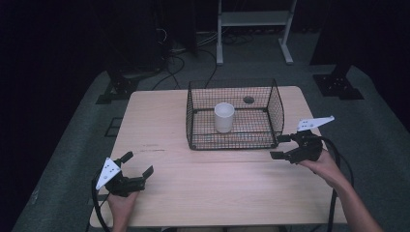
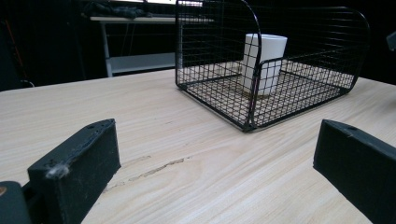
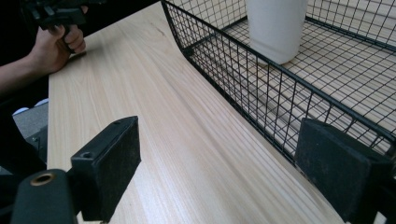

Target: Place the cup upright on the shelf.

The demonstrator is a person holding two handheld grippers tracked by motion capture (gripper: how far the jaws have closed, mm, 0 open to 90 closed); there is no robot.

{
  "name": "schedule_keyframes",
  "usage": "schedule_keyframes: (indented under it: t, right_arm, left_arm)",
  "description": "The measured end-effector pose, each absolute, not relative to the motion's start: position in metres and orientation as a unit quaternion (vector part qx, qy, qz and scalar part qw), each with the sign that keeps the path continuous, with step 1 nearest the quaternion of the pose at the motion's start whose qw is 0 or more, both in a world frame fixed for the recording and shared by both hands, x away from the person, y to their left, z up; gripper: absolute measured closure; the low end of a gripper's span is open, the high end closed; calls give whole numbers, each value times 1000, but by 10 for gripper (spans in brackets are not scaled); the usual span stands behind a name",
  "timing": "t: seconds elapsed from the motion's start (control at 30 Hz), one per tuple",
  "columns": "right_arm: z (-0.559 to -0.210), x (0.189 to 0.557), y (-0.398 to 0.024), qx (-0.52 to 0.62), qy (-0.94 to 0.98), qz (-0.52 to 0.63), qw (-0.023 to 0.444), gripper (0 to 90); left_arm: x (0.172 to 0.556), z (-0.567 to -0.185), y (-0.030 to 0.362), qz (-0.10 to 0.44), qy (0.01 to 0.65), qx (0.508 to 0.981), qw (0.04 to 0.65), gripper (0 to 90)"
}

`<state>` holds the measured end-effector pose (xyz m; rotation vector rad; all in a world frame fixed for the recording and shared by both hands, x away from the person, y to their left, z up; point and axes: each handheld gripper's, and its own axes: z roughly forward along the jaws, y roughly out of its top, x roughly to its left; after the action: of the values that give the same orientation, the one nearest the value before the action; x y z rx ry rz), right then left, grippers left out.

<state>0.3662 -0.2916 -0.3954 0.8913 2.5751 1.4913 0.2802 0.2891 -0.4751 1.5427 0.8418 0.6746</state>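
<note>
Pale wood grain covers the table [image 1: 212, 183], which stands on a grey floor [image 1: 382, 140] in a dark room, with a white metal frame [image 1: 254, 19] and some cables [image 1: 174, 63] beyond its far edge. Toward the far side of the table sits a black wire basket [image 1: 193, 111], with tall mesh walls at its left, right and back and a low rim facing the person. Inside it a white cup [image 1: 224, 117] stands upright on the mesh bottom, roughly in the middle and touching none of the walls. The left tool [image 1: 138, 164] is held over the near left corner of the table, well apart from the basket, its jaws spread wide with nothing between them; in the left gripper view the two black jaws frame bare wood, with the basket [image 2: 252, 93] and the cup [image 2: 264, 63] farther off. The right tool [image 1: 282, 146] is just beside the basket's near right corner, jaws likewise wide apart and empty; whether it touches the wire cannot be told. In the right gripper view the basket's low front rim [image 3: 261, 70] runs close past the right-hand jaw, the cup [image 3: 276, 28] stands behind the rim, and the person's left hand [image 3: 58, 49] grips its tool at the far end of the table.
</note>
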Motion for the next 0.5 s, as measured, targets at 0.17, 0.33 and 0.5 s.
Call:
schedule_keyframes:
  t: [0.17,0.33,0.5]
  right_arm:
    - [-401,365,-292,288,831,476,14,134]
    - [-405,363,-293,288,831,476,11,143]
    - [-409,358,-295,292,826,483,13,144]
  left_arm:
    - [280,-475,289,290,362,662,589,0]
    - [280,-475,290,290,362,662,589,0]
    - [280,-475,290,290,362,662,589,0]
